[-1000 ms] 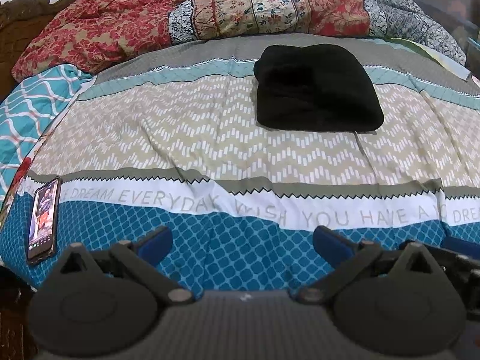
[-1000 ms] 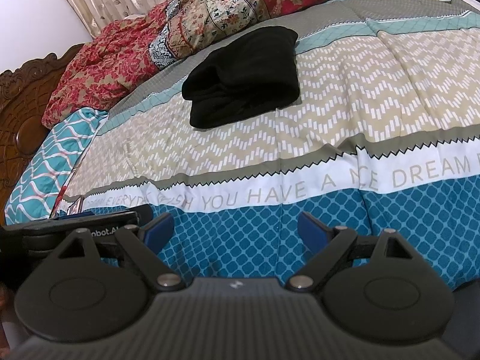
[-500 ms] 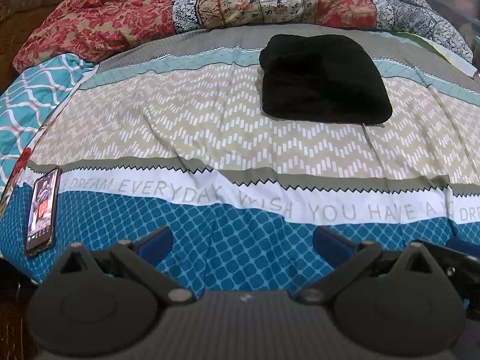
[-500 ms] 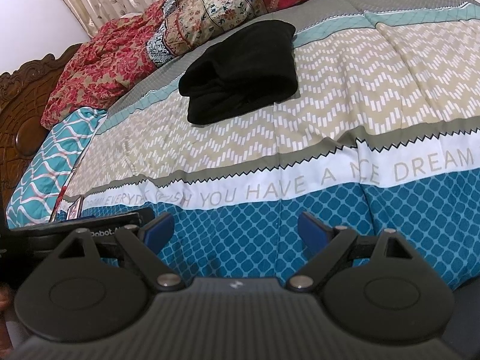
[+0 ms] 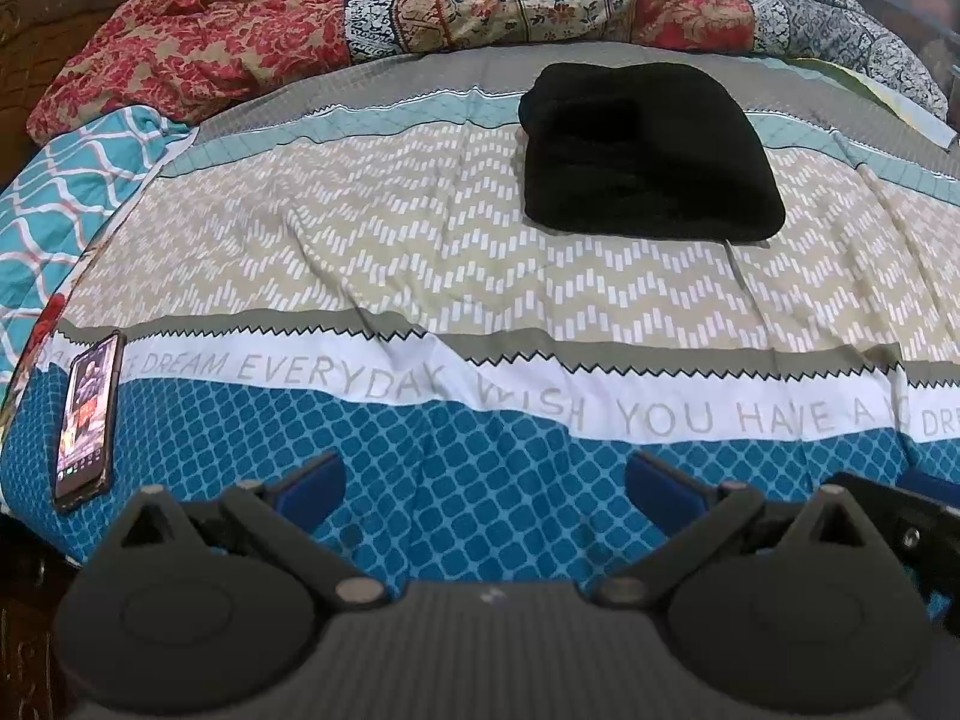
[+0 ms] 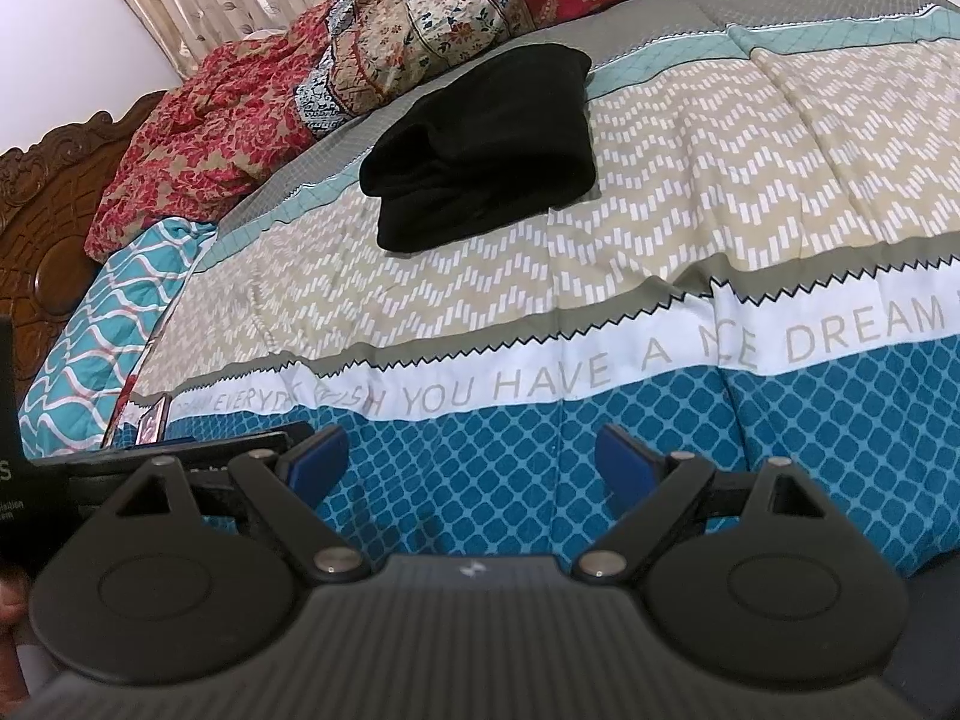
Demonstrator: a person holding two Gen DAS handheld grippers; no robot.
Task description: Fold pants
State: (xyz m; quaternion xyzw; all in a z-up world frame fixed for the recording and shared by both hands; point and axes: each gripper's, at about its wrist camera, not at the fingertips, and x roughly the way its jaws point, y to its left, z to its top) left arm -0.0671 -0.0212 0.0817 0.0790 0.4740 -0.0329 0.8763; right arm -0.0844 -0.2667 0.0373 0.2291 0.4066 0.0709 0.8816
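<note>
Bed mostly bare, black pants folded upper right; left gripper and right gripper fingers wide, holding nothing.

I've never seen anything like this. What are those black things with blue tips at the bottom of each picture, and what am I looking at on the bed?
Those are hand-held grippers: a person carries one in each hand, each with a camera looking out along its two fingers. One picture is from the left gripper, the other from the right gripper. Both stand open and hold nothing. On the patterned bedspread lie folded black pants, well beyond the grippers. A phone rests near the bed's left edge, and a crumpled floral quilt is heaped at the far side.
</note>
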